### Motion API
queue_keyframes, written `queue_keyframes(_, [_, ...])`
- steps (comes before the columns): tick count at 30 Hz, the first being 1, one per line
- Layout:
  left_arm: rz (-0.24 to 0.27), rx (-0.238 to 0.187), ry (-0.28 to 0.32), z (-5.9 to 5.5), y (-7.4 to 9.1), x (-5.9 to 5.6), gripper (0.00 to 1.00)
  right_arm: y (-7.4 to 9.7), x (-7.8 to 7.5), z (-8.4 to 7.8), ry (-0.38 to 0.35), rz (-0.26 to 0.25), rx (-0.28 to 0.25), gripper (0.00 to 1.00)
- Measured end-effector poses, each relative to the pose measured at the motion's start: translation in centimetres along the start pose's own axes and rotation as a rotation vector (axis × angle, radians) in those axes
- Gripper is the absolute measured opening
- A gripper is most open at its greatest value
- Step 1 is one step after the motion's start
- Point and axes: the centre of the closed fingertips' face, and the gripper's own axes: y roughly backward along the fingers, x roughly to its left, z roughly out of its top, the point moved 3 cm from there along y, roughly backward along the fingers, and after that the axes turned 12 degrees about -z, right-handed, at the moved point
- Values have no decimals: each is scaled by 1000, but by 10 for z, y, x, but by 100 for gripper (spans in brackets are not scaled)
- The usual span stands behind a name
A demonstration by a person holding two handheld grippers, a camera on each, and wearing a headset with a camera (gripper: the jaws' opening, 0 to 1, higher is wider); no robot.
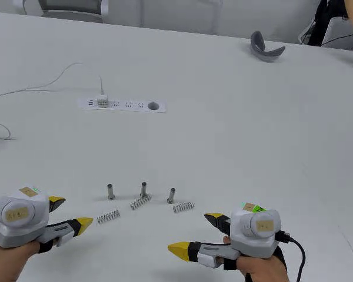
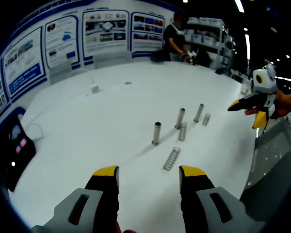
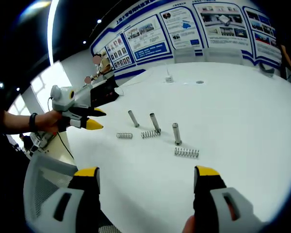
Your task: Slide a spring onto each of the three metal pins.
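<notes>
**Head view.** White table [image 1: 235, 147]. Three pins, all short grey metal and all standing upright in a shallow row: left pin [image 1: 110, 191], middle pin [image 1: 143, 190], right pin [image 1: 171, 195]. The shafts are bare.

Three springs, small silver coils, lie flat on the table on the person's side of the pins: left spring [image 1: 108, 216], middle spring [image 1: 140, 202], right spring [image 1: 183, 207].

The left gripper [image 1: 70, 212] is at the lower left, its yellow-tipped jaws apart with nothing between them. The right gripper [image 1: 194, 234] is at the lower right, jaws spread wider and also empty. Each is held in a hand, and both are near the springs without touching them.

Farther back is a white power strip [image 1: 129, 106] with one white plug [image 1: 102, 100] in it. A grey curved object [image 1: 266, 49] sits near the far edge.

**Left gripper view.** Its own jaws are parted and hold nothing. The left spring lies just ahead, with the left pin upright just beyond it. The other two pins and two springs recede to the right. Count is three pins, three springs. The right gripper comes in at the right edge with its jaws apart.

**Right gripper view.** Its own jaws are wide and empty. The right spring is nearest, with the right pin just beyond it. The middle spring's end lies at the foot of the middle pin, touching or nearly so. The left spring lies apart from the left pin. Count is again three and three. The left gripper is at the left, hand-held, its jaws slightly parted.
</notes>
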Motion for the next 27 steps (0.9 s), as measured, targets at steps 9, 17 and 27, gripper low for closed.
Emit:
queue_keyframes(9, [11, -1, 43, -12, 12, -2, 60, -2, 2, -3, 0, 8, 8, 81])
queue_keyframes(17, [12, 4, 63, -25, 20, -10, 63, -2, 3, -3, 2, 14, 13, 81])
queue_keyframes(27, [-3, 3, 64, -26, 20, -17, 66, -3, 5, -3, 11, 20, 18, 81])
